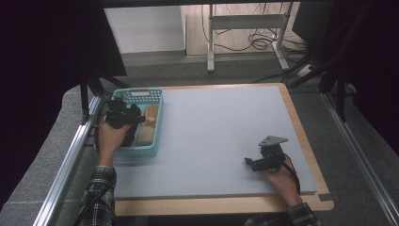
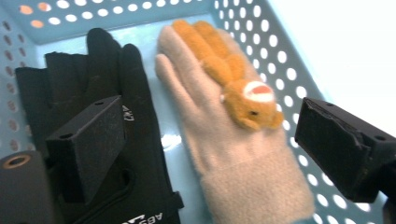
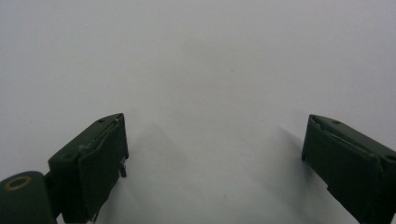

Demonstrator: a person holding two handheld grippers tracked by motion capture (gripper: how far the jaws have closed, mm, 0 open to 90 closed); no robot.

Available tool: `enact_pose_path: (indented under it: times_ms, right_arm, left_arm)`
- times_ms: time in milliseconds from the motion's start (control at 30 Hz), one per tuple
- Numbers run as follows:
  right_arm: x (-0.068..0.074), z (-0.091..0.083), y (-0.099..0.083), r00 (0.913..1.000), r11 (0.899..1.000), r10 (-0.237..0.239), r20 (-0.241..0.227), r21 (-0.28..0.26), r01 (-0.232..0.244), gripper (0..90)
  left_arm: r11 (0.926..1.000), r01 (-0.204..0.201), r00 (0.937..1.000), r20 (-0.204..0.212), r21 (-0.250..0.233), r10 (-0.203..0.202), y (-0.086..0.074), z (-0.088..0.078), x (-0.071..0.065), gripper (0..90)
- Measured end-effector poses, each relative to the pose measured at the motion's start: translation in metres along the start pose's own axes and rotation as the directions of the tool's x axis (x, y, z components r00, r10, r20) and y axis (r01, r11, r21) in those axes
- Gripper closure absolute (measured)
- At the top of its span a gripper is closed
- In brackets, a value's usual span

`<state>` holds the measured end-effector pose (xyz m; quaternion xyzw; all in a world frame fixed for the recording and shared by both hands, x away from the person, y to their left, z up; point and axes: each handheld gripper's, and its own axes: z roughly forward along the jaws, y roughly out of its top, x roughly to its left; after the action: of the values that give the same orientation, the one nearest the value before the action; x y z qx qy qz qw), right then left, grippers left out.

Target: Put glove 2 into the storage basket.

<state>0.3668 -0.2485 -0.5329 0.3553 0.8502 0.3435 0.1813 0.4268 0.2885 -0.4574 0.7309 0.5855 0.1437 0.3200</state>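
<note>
The beige glove [image 2: 224, 140] lies in our basket [image 1: 157, 127] at nine o'clock, so our wide-open, empty left gripper [image 2: 205, 140] should lift straight up.

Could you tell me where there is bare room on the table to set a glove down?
The grey mat lies bare between the blue basket and the right gripper. The basket is crowded: black glove beside beige glove.

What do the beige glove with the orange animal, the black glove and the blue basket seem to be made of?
Beige glove with the orange plush animal: looks like soft fleece or wool knit, with a fuzzy matte nap. Black glove: probably smooth synthetic fabric, with printed lettering by the cuff. Light blue perforated basket: likely moulded plastic, with glossy walls and even round holes.
</note>
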Motion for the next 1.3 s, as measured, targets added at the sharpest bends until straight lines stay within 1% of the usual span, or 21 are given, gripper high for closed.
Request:
enact_pose_path:
  times_ms: [100, 200, 333, 400, 467, 533, 600, 700, 767, 867, 900, 967, 1033, 1067, 1100, 1200, 1233, 1267, 1300]
  right_arm:
    - [0.0, 0.0, 0.0, 1.0, 1.0, -0.002, 0.001, -0.001, 0.002, 6.7]
    - [0.0, 0.0, 0.0, 1.0, 1.0, -0.002, 0.001, 0.0, 0.002, 6.7]
    - [0.0, 0.0, 0.0, 1.0, 1.0, -0.002, 0.001, 0.0, 0.002, 6.7]
    - [0.0, 0.0, 0.0, 1.0, 1.0, -0.002, 0.001, 0.0, 0.002, 6.7]
    - [0.0, 0.0, 0.0, 1.0, 1.0, -0.002, 0.001, 0.0, 0.002, 6.7]
    - [0.0, 0.0, 0.0, 1.0, 1.0, -0.003, 0.001, 0.0, 0.003, 6.7]
    - [0.0, 0.0, 0.0, 1.0, 1.0, -0.003, 0.001, 0.0, 0.003, 6.7]
    - [0.0, 0.0, 0.0, 1.0, 1.0, -0.003, 0.002, 0.0, 0.003, 6.7]
    - [0.0, 0.0, 0.0, 1.0, 1.0, -0.003, 0.001, 0.0, 0.003, 6.7]
    - [0.0, 0.0, 0.0, 1.0, 1.0, -0.003, 0.001, -0.001, 0.003, 6.7]
    - [0.0, 0.0, 0.0, 1.0, 1.0, -0.003, 0.001, -0.001, 0.003, 6.7]
    - [0.0, 0.0, 0.0, 1.0, 1.0, -0.003, 0.002, 0.0, 0.003, 6.7]
    - [0.0, 0.0, 0.0, 1.0, 1.0, -0.003, 0.002, -0.001, 0.003, 6.7]
    - [0.0, 0.0, 0.0, 1.0, 1.0, -0.003, 0.002, -0.001, 0.003, 6.7]
    - [0.0, 0.0, 0.0, 1.0, 1.0, -0.004, 0.002, -0.001, 0.004, 6.7]
    - [0.0, 0.0, 0.0, 1.0, 1.0, -0.004, 0.003, -0.001, 0.004, 6.7]
    - [0.0, 0.0, 0.0, 1.0, 1.0, -0.004, 0.003, -0.001, 0.004, 6.7]
    - [0.0, 0.0, 0.0, 1.0, 1.0, -0.004, 0.003, -0.001, 0.004, 6.7]
    - [0.0, 0.0, 0.0, 1.0, 1.0, -0.003, 0.002, 0.0, 0.003, 6.7]
  left_arm:
    - [0.9999, -0.009, 0.9995, 0.029, -0.015, 0.009, 0.0, -0.002, -0.004, 7.8]
    - [0.9991, -0.024, 0.9978, 0.061, -0.034, 0.026, 0.001, -0.004, -0.011, 6.4]
    - [0.9963, -0.068, 0.9944, 0.077, -0.053, 0.072, 0.003, -0.008, -0.025, 4.7]
    - [0.9946, -0.083, 0.9921, 0.089, -0.062, 0.089, 0.003, -0.01, -0.03, 3.9]
    - [0.9925, -0.098, 0.9885, 0.108, -0.072, 0.106, 0.004, -0.011, -0.038, 3.3]
    - [0.9908, -0.109, 0.9859, 0.118, -0.079, 0.118, 0.005, -0.012, -0.045, 2.2]
    - [0.9877, -0.129, 0.9811, 0.133, -0.088, 0.14, 0.005, -0.013, -0.052, 2.0]
    - [0.9842, -0.144, 0.9739, 0.162, -0.103, 0.159, 0.004, -0.014, -0.064, 1.1]
    - [0.9803, -0.162, 0.9673, 0.178, -0.113, 0.181, 0.004, -0.015, -0.073, 0.4]
    - [0.9757, -0.18, 0.9594, 0.197, -0.125, 0.202, 0.002, -0.016, -0.084, 0.0]
    - [0.9725, -0.193, 0.954, 0.207, -0.131, 0.217, 0.001, -0.016, -0.089, 0.0]
    - [0.9679, -0.21, 0.9459, 0.221, -0.138, 0.237, -0.001, -0.015, -0.099, 0.0]
    - [0.9647, -0.219, 0.9381, 0.24, -0.146, 0.249, -0.004, -0.014, -0.108, 0.0]
    - [0.9628, -0.224, 0.9328, 0.253, -0.151, 0.257, -0.006, -0.014, -0.112, 0.0]
    - [0.9624, -0.221, 0.9277, 0.27, -0.158, 0.257, -0.007, -0.013, -0.116, 0.0]
    - [0.9599, -0.216, 0.9098, 0.32, -0.179, 0.264, -0.013, -0.01, -0.128, 0.0]
    - [0.9594, -0.216, 0.9053, 0.331, -0.181, 0.266, -0.015, -0.009, -0.132, 0.0]
    - [0.9572, -0.224, 0.9015, 0.334, -0.183, 0.275, -0.016, -0.007, -0.134, 0.1]
    - [0.9546, -0.237, 0.8959, 0.339, -0.181, 0.287, -0.019, -0.006, -0.139, 0.1]
